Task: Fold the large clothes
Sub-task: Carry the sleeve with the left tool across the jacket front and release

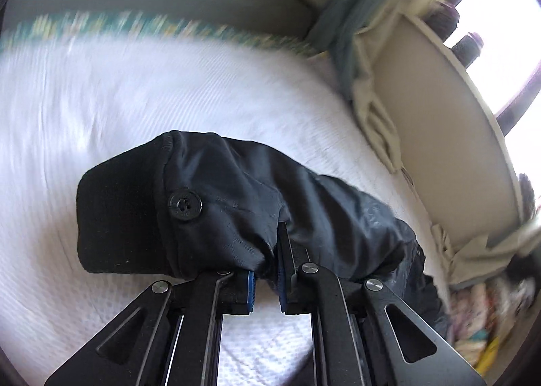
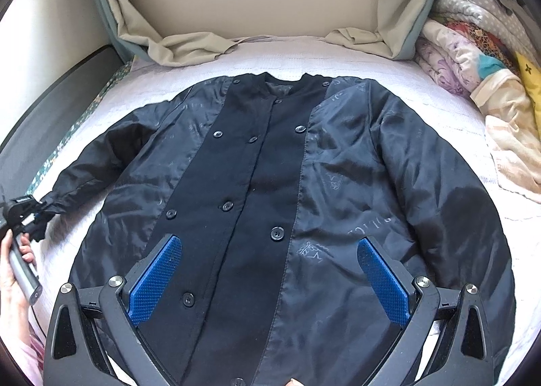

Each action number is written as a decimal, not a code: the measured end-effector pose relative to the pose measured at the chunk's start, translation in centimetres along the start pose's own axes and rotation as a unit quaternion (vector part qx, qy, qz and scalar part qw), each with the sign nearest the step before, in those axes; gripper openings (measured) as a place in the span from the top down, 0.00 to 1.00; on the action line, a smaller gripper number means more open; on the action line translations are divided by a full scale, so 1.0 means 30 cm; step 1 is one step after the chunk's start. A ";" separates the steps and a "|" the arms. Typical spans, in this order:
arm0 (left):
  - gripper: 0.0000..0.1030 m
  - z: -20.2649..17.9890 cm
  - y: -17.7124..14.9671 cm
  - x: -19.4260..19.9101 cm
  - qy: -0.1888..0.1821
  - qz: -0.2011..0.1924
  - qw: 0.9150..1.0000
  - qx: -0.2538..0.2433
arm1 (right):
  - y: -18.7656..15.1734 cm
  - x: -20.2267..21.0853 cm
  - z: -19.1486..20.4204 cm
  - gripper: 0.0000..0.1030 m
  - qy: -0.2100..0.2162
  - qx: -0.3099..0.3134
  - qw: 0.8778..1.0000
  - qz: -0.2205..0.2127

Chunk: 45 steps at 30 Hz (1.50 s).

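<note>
Right now my left gripper (image 1: 267, 271) is clamped on the cuff end of the jacket's sleeve (image 1: 189, 203), the dark fabric bunched between its blue pads and draped over the fingertips, lifted off the white textured bedcover (image 1: 101, 98). My right gripper (image 2: 270, 278) hangs with its jaws wide apart above the jacket (image 2: 277, 183), holding nothing. That jacket lies flat, front up, on the bed: a matte black buttoned placket down the middle, shiny creased dark lining with faint printed emblems on either side.
</note>
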<state>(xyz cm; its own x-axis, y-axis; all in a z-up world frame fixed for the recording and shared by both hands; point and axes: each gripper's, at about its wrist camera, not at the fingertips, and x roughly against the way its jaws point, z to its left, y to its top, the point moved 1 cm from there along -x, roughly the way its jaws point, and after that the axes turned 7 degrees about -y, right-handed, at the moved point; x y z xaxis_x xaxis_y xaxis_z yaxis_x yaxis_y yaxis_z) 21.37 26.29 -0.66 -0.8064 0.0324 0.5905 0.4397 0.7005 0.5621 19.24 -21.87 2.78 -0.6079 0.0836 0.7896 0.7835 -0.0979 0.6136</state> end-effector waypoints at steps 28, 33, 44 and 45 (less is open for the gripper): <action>0.85 -1.141 -0.819 -0.162 -0.083 0.131 0.871 -0.466 | 0.084 0.084 -0.281 0.00 -0.004 -0.151 0.988 -0.022; 0.58 -1.129 -0.979 -0.234 -0.077 0.184 0.843 -0.500 | 0.091 0.101 -0.337 0.00 -0.007 -0.179 0.983 -0.026; 0.12 -1.014 -0.985 -0.024 -0.127 0.194 0.812 -0.536 | 0.083 0.072 -0.353 0.00 -0.017 -0.190 0.982 -0.007; 0.12 -0.975 -0.957 -0.008 -0.128 0.200 0.815 -0.529 | 0.080 0.066 -0.351 0.00 -0.016 -0.189 0.982 -0.002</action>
<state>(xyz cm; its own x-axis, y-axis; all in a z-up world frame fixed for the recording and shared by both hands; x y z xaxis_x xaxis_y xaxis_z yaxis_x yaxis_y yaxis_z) 20.50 -14.70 0.02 -0.5122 0.3493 0.7846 0.6735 -0.4036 0.6193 18.56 -32.39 5.86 -0.6023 0.1156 0.7898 0.6732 -0.4581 0.5805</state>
